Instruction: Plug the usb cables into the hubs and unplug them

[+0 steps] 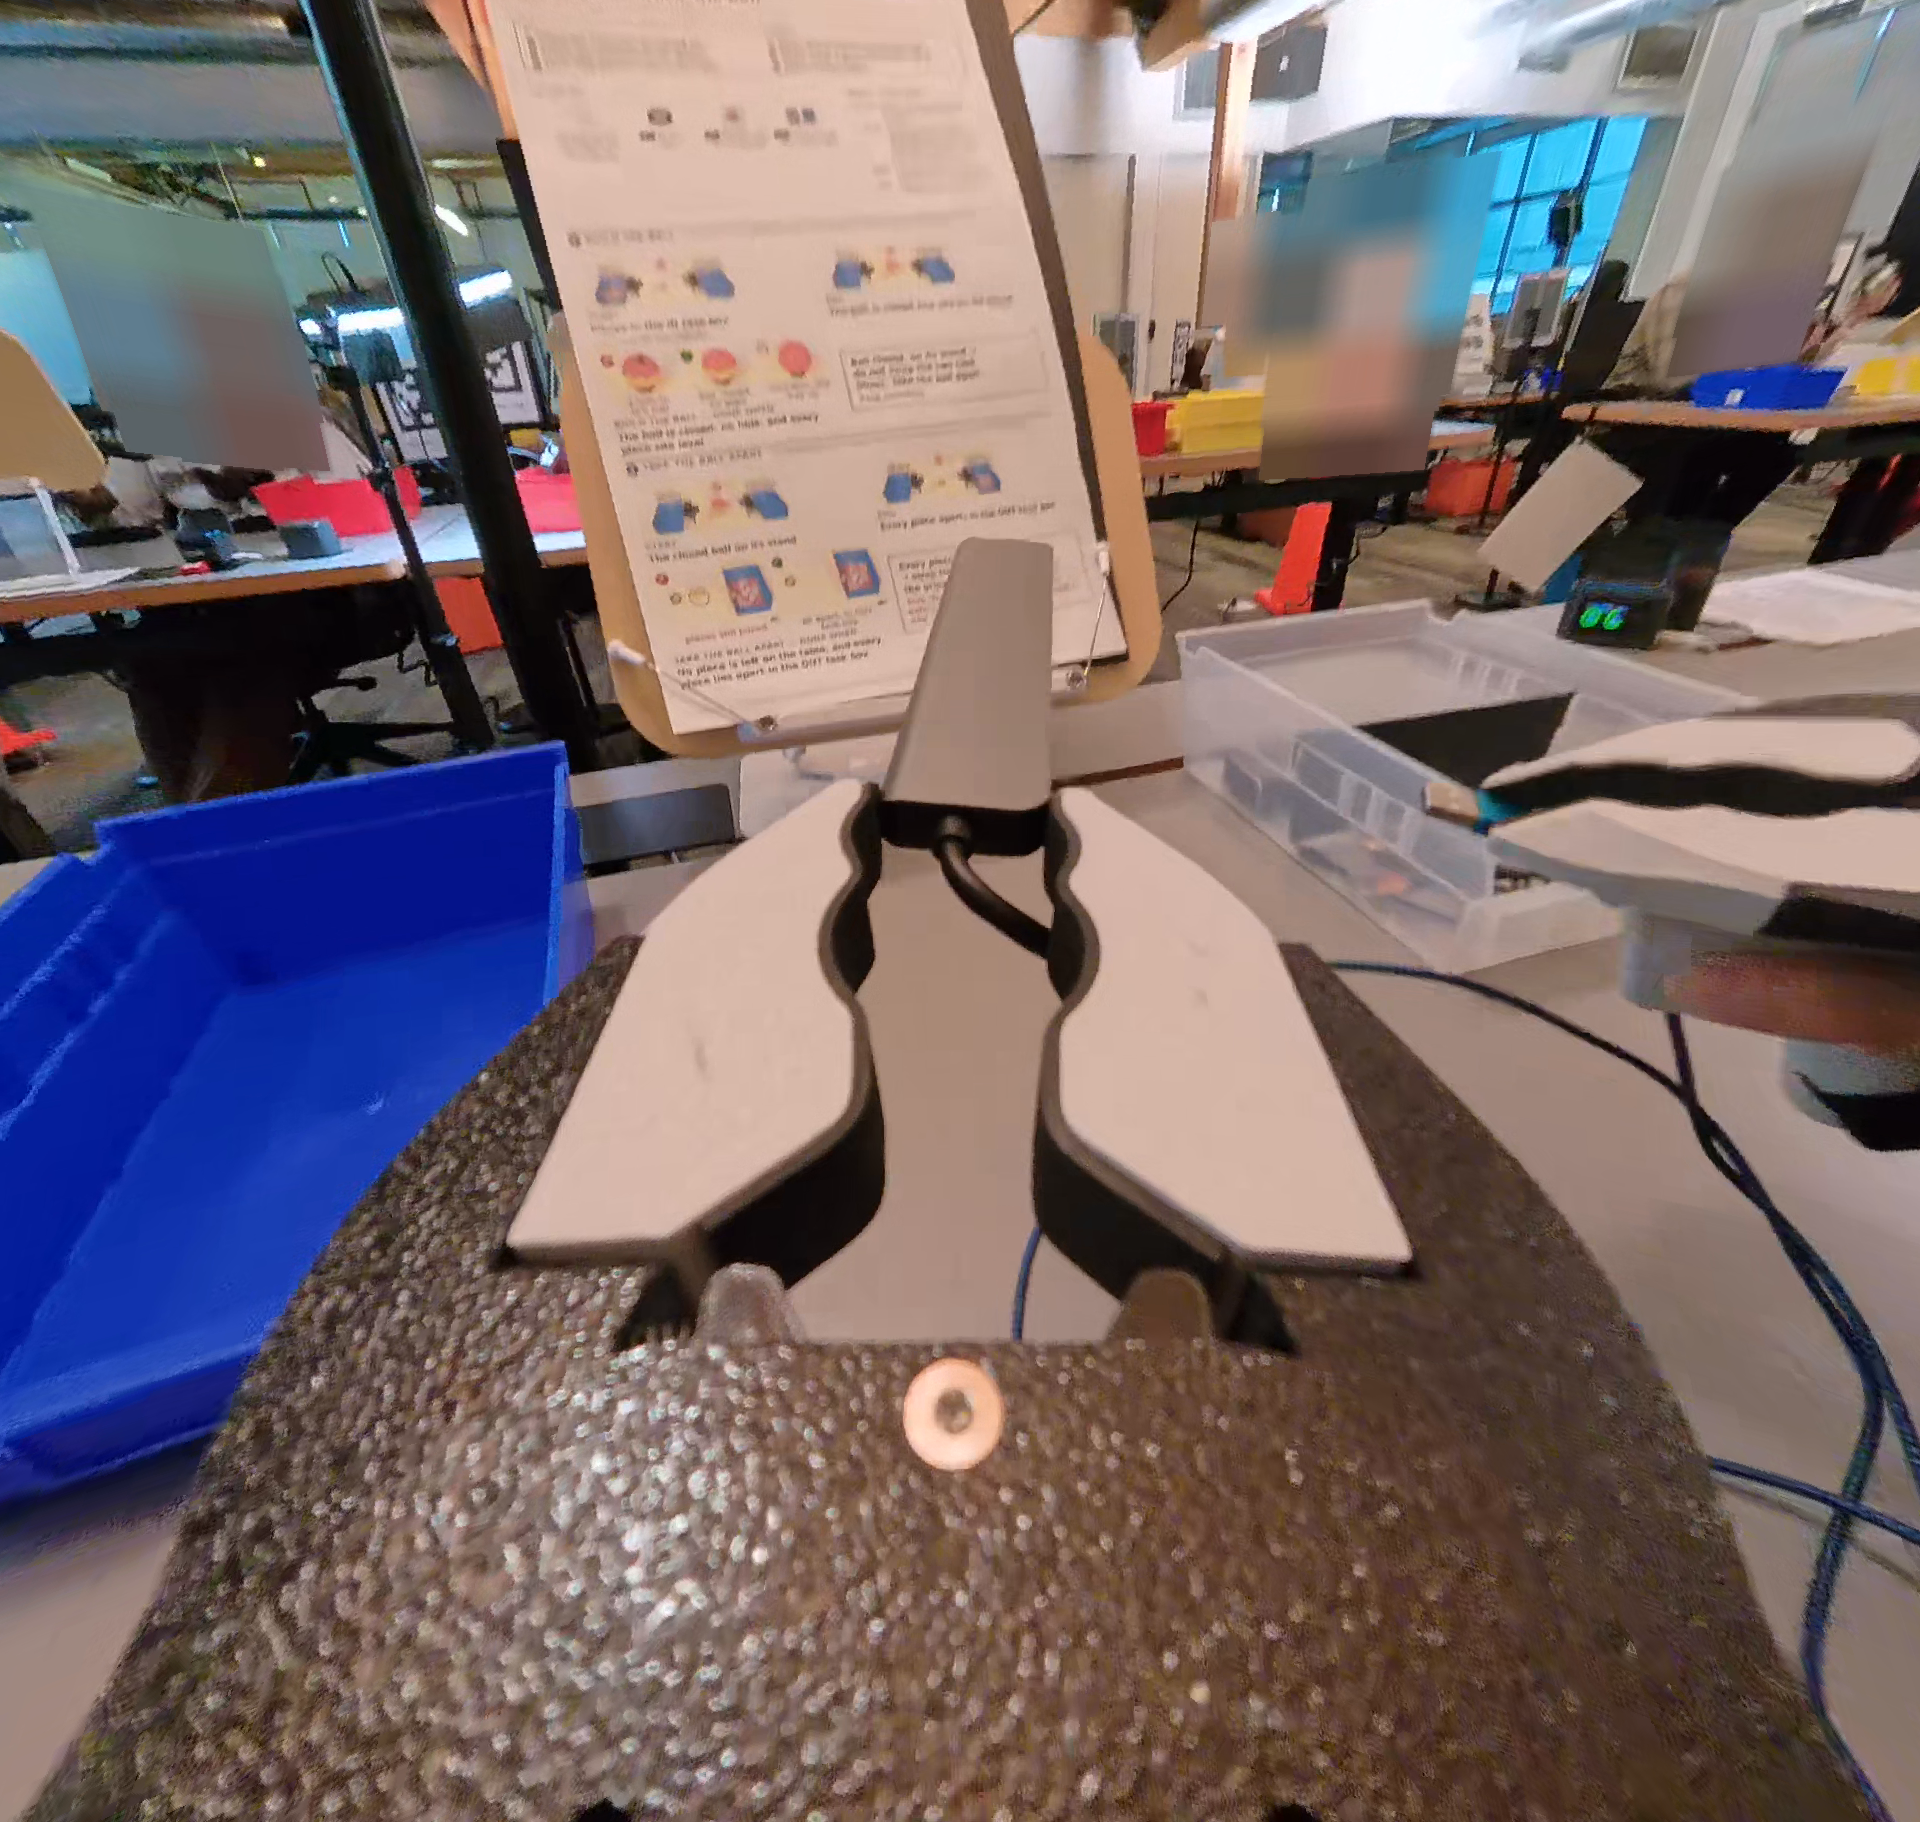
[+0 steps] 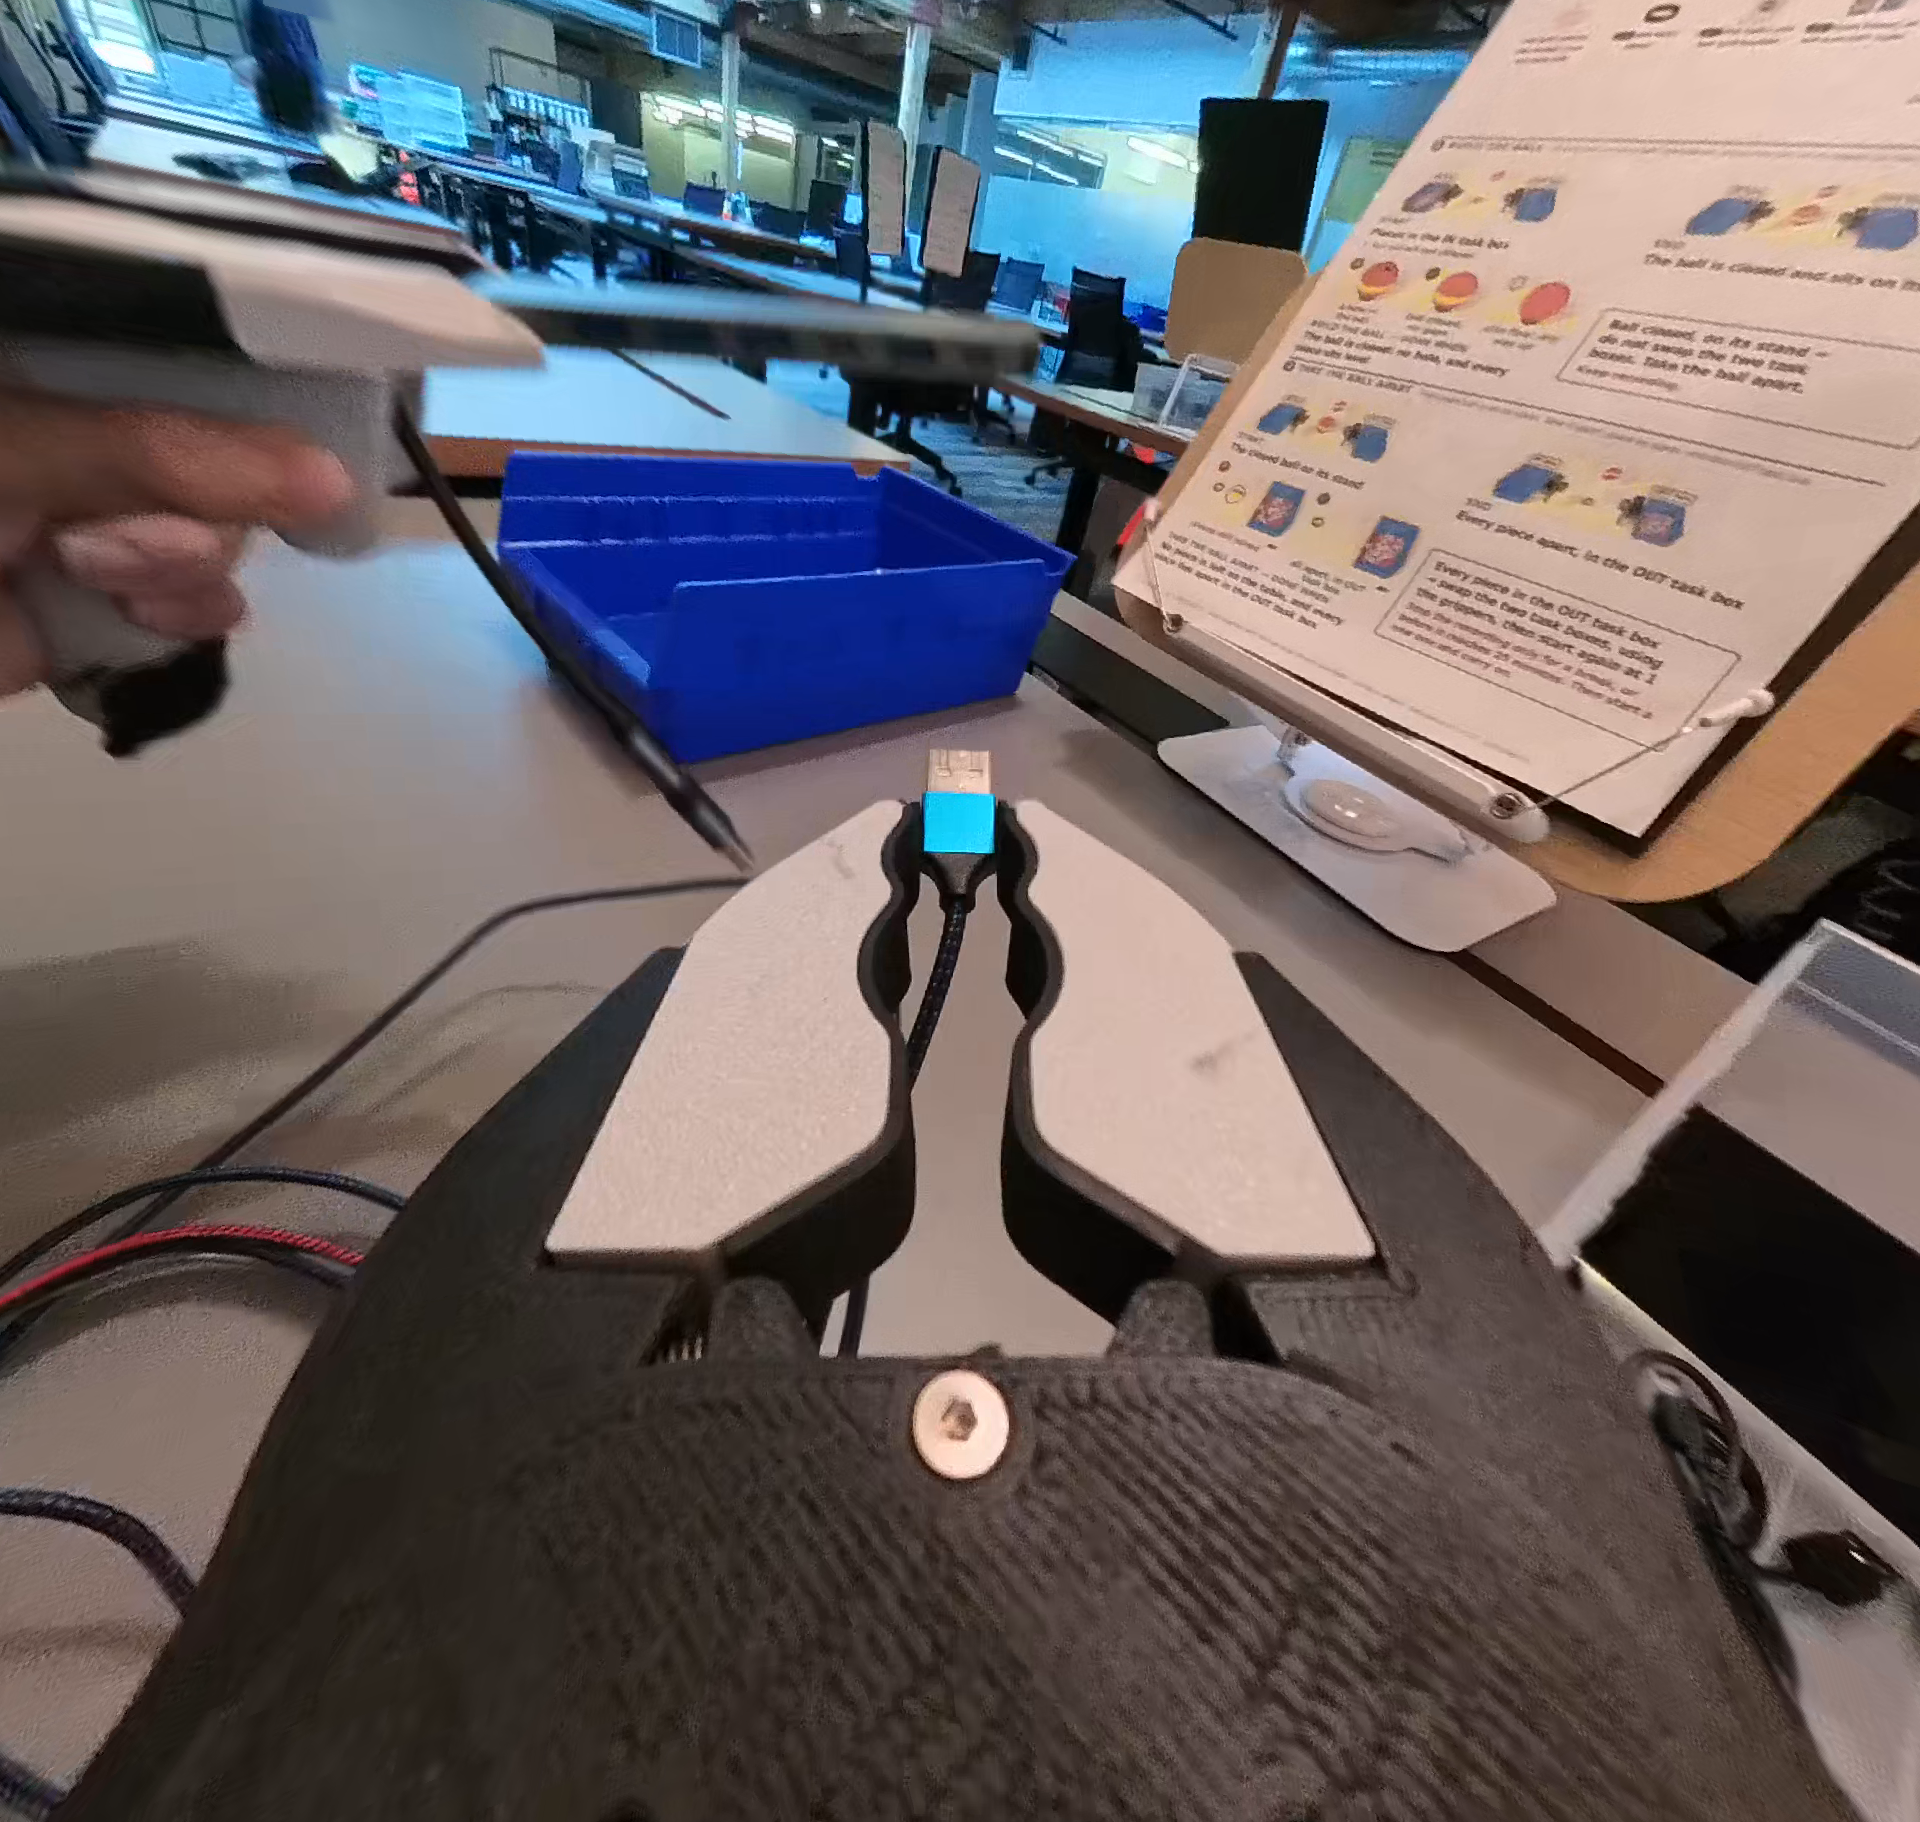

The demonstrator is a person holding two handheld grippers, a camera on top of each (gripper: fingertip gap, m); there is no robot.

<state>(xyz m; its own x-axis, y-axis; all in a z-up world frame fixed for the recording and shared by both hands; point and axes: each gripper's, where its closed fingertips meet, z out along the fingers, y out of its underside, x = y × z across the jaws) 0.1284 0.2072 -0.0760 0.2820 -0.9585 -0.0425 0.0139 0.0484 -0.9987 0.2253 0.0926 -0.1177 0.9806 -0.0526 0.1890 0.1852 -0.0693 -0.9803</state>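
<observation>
My left gripper (image 1: pixel 961 816) is shut on the near end of a slim grey USB hub (image 1: pixel 982 671) and holds it in the air, pointing away; its black lead (image 1: pixel 987 889) hangs between the fingers. In the right wrist view the same hub (image 2: pixel 769 323) shows side-on at upper left with several ports, its black cable (image 2: pixel 540 629) trailing to the table. My right gripper (image 2: pixel 958 827) is shut on a USB cable's blue plug (image 2: pixel 958 822), metal tip forward. In the left wrist view that gripper (image 1: pixel 1475 801) sits to the right of the hub, plug (image 1: pixel 1455 804) aimed left, apart from it.
A blue bin (image 1: pixel 260 1066) stands on the grey table to the left, also seen in the right wrist view (image 2: pixel 769 598). A clear plastic tray (image 1: pixel 1382 764) with small parts sits at right. An instruction sheet on a stand (image 1: pixel 810 370) stands behind. Blue, red and black cables (image 2: pixel 156 1242) lie on the table. The gap from one gripper's tips to the other's is roughly 15 cm.
</observation>
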